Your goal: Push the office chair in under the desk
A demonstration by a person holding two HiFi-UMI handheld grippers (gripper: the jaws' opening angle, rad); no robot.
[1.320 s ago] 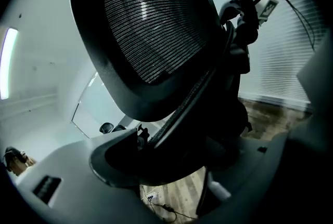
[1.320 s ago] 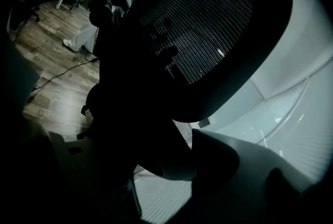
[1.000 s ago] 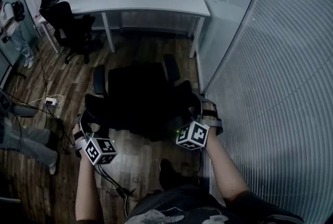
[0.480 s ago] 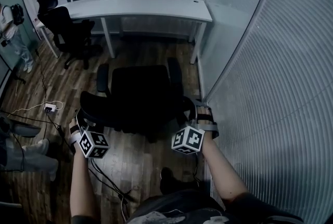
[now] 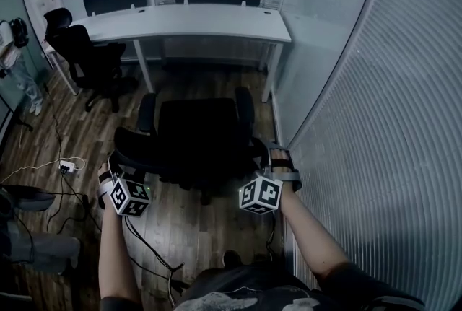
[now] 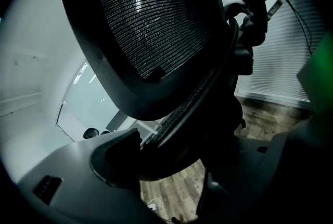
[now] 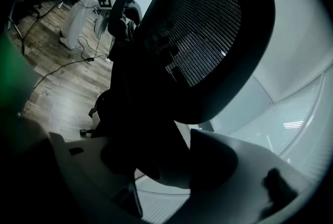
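Your left gripper [image 5: 119,171] has its jaws part-way closed around the left edge of the office chair [image 5: 196,130] backrest. The dark rim fills the gap between the two jaws, and the mesh back [image 6: 151,15] rises just past them. Your right gripper [image 5: 273,158] holds the right edge of the same backrest in the same way, jaws closed onto the black frame with the mesh beyond. The two grippers sit level with each other, one on each side of the chair, with the backrest between them on the near side.

The chair faces away from you toward the far wall, its armrests pointing at the desk [image 5: 195,19]. It stands on the wooden floor [image 5: 195,223] on the near side of the desk, not under it, roughly in line with the desk's right half.

A second black chair [image 5: 83,50] stands by the desk's far left end. A cable [image 5: 148,252] trails over the floor near your left arm, and a power strip [image 5: 67,166] lies further left. A slatted wall [image 5: 375,122] runs close along the right.
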